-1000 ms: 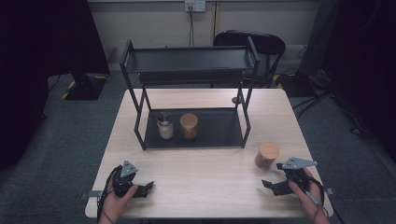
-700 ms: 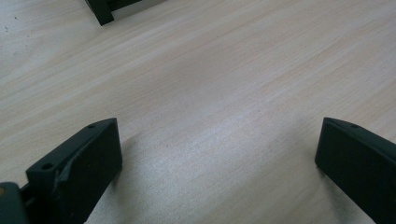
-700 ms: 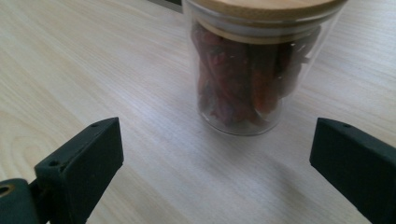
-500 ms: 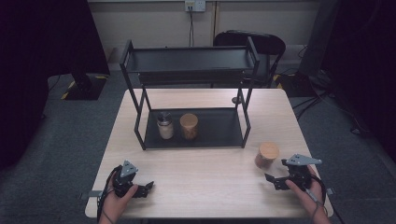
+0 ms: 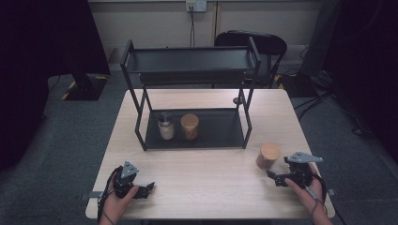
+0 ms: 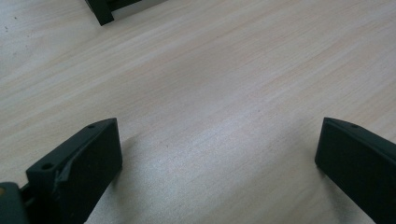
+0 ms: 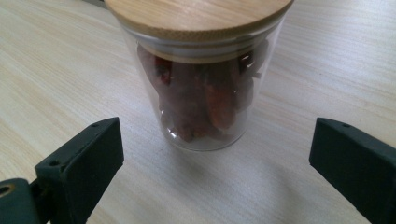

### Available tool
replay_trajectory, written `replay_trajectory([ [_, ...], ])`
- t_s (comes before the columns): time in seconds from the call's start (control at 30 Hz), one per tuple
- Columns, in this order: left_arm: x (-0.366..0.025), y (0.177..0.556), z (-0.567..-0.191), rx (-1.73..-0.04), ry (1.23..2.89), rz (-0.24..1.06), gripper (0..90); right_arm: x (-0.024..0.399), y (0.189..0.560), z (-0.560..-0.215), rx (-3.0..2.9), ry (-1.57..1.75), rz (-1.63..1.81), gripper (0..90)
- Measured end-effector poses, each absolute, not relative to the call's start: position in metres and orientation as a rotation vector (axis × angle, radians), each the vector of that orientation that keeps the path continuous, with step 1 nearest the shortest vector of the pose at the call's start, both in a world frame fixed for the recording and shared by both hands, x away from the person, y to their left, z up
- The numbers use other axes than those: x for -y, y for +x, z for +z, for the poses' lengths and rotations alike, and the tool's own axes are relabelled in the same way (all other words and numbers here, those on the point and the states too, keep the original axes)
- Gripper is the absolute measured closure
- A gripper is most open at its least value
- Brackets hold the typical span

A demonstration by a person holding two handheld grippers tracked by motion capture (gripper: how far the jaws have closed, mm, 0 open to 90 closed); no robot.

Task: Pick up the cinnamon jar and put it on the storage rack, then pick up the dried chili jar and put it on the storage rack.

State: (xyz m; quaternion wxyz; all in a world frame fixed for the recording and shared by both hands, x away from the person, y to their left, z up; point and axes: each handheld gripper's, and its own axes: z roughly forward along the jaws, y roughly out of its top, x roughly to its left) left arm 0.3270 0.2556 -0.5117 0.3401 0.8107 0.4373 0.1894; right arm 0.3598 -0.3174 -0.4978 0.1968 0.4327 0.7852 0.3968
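Both wide — right hand-held gripper near upright jar, not touching; left hand-held gripper w/ nothing.

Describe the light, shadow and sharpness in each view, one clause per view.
High view: table evenly lit, dark surroundings, soft detail. Left gripper view: pale sheen on the wood between the wide-open left gripper, jaws blurred. Right gripper view: glass jar sharp, faint shadow beneath, the open right gripper out of focus.

In the right gripper view the top edge cuts off the glass jar's bamboo lid, while contents of the two small jars inside the black rack stay too small to identify.
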Motion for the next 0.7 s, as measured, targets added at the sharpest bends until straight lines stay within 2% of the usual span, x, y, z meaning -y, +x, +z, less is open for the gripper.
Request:
replay_trajectory([
  [0.7, -0.256, 0.327, -0.512, -1.138, 2.11, 0.493, 0.1, 0.317, 0.373, -0.499, -2.146, 1.231, 1.129, 2.2],
])
